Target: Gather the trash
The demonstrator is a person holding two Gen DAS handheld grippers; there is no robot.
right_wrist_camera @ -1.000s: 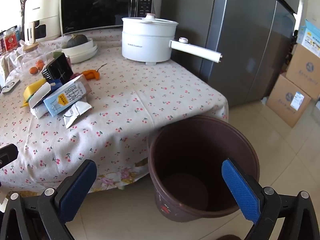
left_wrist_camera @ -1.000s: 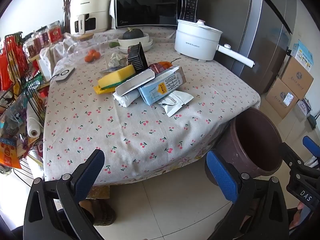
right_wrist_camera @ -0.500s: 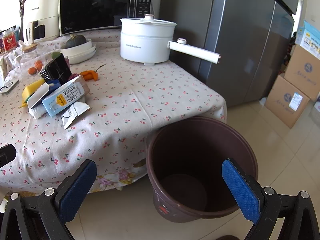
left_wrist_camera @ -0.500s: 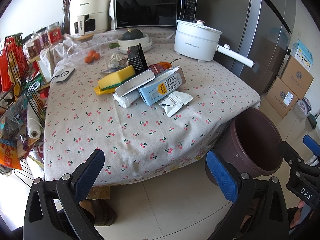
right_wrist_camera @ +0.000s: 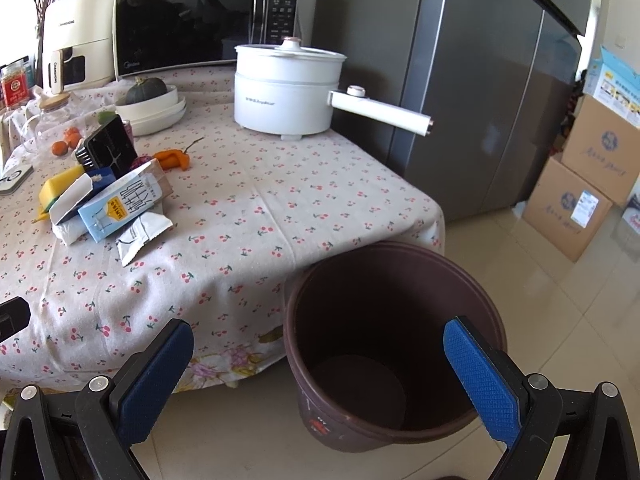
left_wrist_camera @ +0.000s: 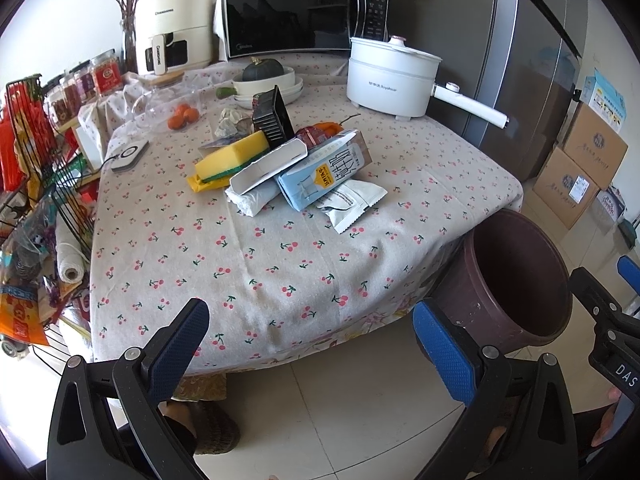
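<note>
Both grippers released and empty: left gripper (left_wrist_camera: 310, 334) over the table (left_wrist_camera: 260, 264) edge, trash pile (carton (left_wrist_camera: 324, 174), wrapper (left_wrist_camera: 352, 200), sponge (left_wrist_camera: 232, 156), possibly a tissue underneath) at 12 o'clock, right gripper (right_wrist_camera: 320, 364) over the bin (right_wrist_camera: 394, 344), which stands on the floor touching the tablecloth.

The left gripper (left_wrist_camera: 312, 342) is held low, its jaws spread wide with nothing between them; the blue pads (left_wrist_camera: 182, 346) face inward on black arms. The right gripper (right_wrist_camera: 318, 380) is likewise held low, jaws spread wide and empty, blue pads (right_wrist_camera: 482, 376) showing. In the left wrist view the right gripper (left_wrist_camera: 628, 276) shows at the right edge, just beside the left one. A foot (left_wrist_camera: 204, 426) shows below the left gripper.
</note>
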